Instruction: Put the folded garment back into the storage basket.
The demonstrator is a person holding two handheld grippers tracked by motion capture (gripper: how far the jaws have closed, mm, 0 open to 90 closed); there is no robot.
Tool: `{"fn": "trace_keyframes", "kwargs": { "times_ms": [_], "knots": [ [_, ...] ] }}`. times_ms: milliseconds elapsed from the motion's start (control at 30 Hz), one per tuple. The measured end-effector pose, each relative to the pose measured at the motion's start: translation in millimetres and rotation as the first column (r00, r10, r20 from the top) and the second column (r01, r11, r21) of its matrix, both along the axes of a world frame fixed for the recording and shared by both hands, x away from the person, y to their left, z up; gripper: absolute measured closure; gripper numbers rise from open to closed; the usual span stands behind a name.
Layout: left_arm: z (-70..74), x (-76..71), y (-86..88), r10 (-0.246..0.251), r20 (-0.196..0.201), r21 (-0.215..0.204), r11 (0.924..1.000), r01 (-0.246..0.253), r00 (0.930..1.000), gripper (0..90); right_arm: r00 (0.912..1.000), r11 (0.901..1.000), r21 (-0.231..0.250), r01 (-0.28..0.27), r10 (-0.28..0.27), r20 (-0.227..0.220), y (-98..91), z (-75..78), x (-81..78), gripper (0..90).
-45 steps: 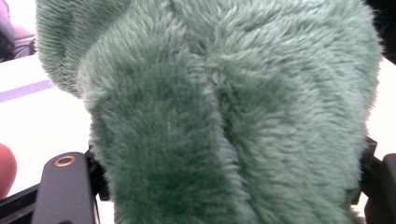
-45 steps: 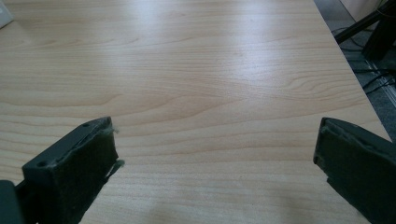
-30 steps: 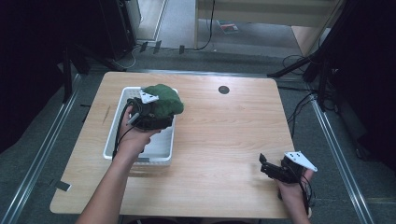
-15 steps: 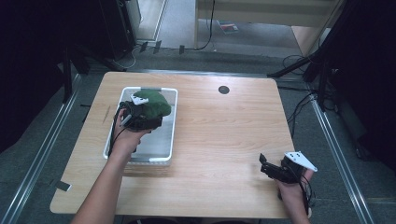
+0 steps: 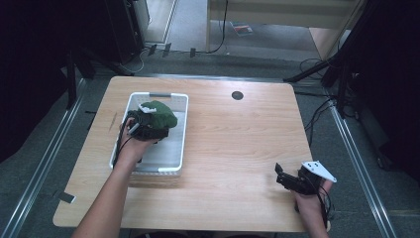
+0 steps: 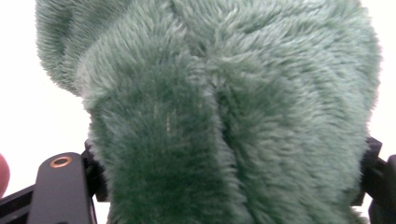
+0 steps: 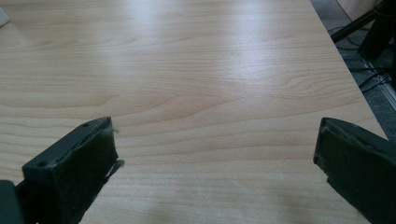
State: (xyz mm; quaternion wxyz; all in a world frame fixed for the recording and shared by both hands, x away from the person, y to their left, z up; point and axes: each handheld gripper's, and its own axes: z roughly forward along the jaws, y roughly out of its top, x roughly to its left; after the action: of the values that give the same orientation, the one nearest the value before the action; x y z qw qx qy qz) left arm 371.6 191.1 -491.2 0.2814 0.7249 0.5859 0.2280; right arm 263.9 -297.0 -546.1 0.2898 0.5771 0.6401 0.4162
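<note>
- Item: green plush cloth (image 5: 159, 116), a fuzzy bundle, pinched between the jaws of the left gripper (image 5: 148, 124); in the left gripper view the pile (image 6: 224, 121) bulges between the two black jaws.
- Landmark: white bin (image 5: 181, 130), standing on the left part of the wooden table (image 5: 237, 148).
- Change: a second ago the cloth hung over the bin's far right rim; it now sits inside the rim line, over the bin's far half, and lower (whether it touches the bin floor cannot be told).
- Meaning: the work reads as putting the cloth into the bin; the carry looks nearly done, with the release yet to come.
- Right gripper (image 5: 289, 179): well apart from the bin, near the table's near right corner, jaws spread and holding nothing; unmoved since a second ago (idle, by the look of it).
</note>
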Motion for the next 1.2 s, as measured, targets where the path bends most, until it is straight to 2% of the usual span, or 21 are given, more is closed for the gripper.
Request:
{"fn": "trace_keyframes", "kwargs": {
  "times_ms": [133,167,200,233,367,400,600,700,733,867,933,1033,1200],
  "knots": [
    [-4.2,1.3,-0.2,-0.004,-0.02,0.015,0.9999,0.005,0.9998,19.6,1.0,1.0,0.0,0.0,0.0,0.0,0.0,0.0,0.1,0.0],
    [-6.6,2.4,0.5,-0.011,-0.044,0.017,0.9998,0.012,0.999,19.3,1.0,1.0,-0.001,0.0,0.0,-0.001,0.0,0.0,0.0,0.0],
    [-6.6,2.4,0.5,-0.011,-0.044,0.017,0.9998,0.012,0.999,19.2,1.0,1.0,-0.001,0.0,0.0,-0.001,0.0,0.0,0.0,0.0],
    [-9.9,3.6,0.6,-0.025,-0.072,0.024,0.9993,0.027,0.9971,19.2,1.0,1.0,0.0,0.0,0.0,-0.001,0.0,0.0,0.1,0.0],
    [-13.4,4.4,0.1,-0.036,-0.1,0.032,0.9987,0.039,0.9943,18.7,1.0,1.0,0.0,0.0,0.0,-0.001,0.0,0.0,0.0,0.0],
    [-15.1,4.7,0.1,-0.048,-0.122,0.045,0.9975,0.054,0.9913,18.5,1.0,1.0,0.0,0.0,0.0,-0.001,0.0,0.0,0.1,0.0],
    [-19.1,5.4,-0.8,-0.072,-0.16,0.048,0.9956,0.081,0.9844,14.5,1.0,1.0,0.001,0.0,0.0,-0.001,0.0,0.0,0.1,0.0],
    [-18.7,4.9,-1.4,-0.079,-0.164,0.046,0.9951,0.087,0.9834,12.8,1.0,1.0,0.002,-0.001,0.001,-0.001,-0.1,0.0,0.1,0.0],
    [-17.2,5.0,-1.0,-0.07,-0.165,0.038,0.9963,0.077,0.9838,7.4,1.0,1.0,0.003,0.0,0.0,-0.001,-0.1,0.0,0.0,0.0],
    [-10.2,3.7,0.3,-0.06,-0.151,0.015,0.9979,0.063,0.9866,0.0,1.0,1.0,0.004,0.0,0.0,0.0,-0.1,0.0,0.0,0.0],
    [-6.9,2.3,0.2,-0.057,-0.138,0.003,0.9983,0.058,0.9888,0.0,1.0,1.0,0.003,0.0,0.0,0.0,-0.1,0.0,0.0,0.0],
    [-2.3,0.0,1.2,-0.06,-0.128,0.005,0.9981,0.061,0.9899,0.0,1.0,1.0,0.004,0.0,0.0,0.0,0.0,0.0,-0.1,0.0],
    [13.7,-11.0,9.9,-0.057,-0.074,-0.003,0.9984,0.057,0.9956,0.0,1.0,1.0,0.006,0.001,-0.001,-0.001,0.0,0.1,-0.2,0.0]
  ]
}}
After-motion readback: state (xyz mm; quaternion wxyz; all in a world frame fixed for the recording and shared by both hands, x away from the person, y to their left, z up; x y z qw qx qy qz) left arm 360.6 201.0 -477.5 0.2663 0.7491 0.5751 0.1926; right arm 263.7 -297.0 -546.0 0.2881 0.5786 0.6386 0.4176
